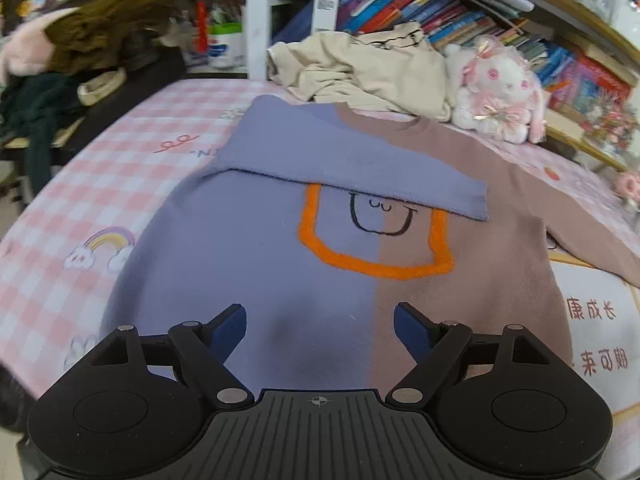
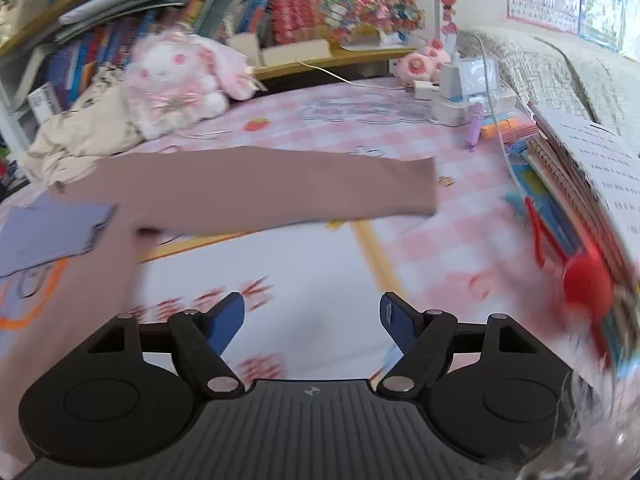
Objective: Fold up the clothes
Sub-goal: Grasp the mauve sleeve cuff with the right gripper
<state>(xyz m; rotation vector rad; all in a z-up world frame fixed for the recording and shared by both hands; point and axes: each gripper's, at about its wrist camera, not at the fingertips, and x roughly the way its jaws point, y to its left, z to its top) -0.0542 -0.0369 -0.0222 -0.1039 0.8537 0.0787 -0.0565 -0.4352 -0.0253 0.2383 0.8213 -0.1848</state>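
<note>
A half-purple, half-brown sweater [image 1: 280, 264] with an orange outline lies flat on the pink checked cloth [image 1: 120, 148]. Its purple sleeve [image 1: 360, 168] is folded across the chest. Its brown sleeve [image 2: 256, 188] stretches out flat to the right. My left gripper [image 1: 320, 328] is open and empty above the sweater's lower hem. My right gripper [image 2: 312, 320] is open and empty over the white printed cloth [image 2: 304, 256], below the brown sleeve. The sweater body [image 2: 60, 280] shows at the left of the right wrist view.
A cream garment [image 1: 360, 72] and a white-pink plush rabbit [image 1: 496, 92] lie behind the sweater by the bookshelf [image 1: 440, 12]. Dark clothes [image 1: 60, 64] pile at the far left. Books, a red-handled tool [image 2: 576, 272] and chargers [image 2: 460, 92] sit at the right.
</note>
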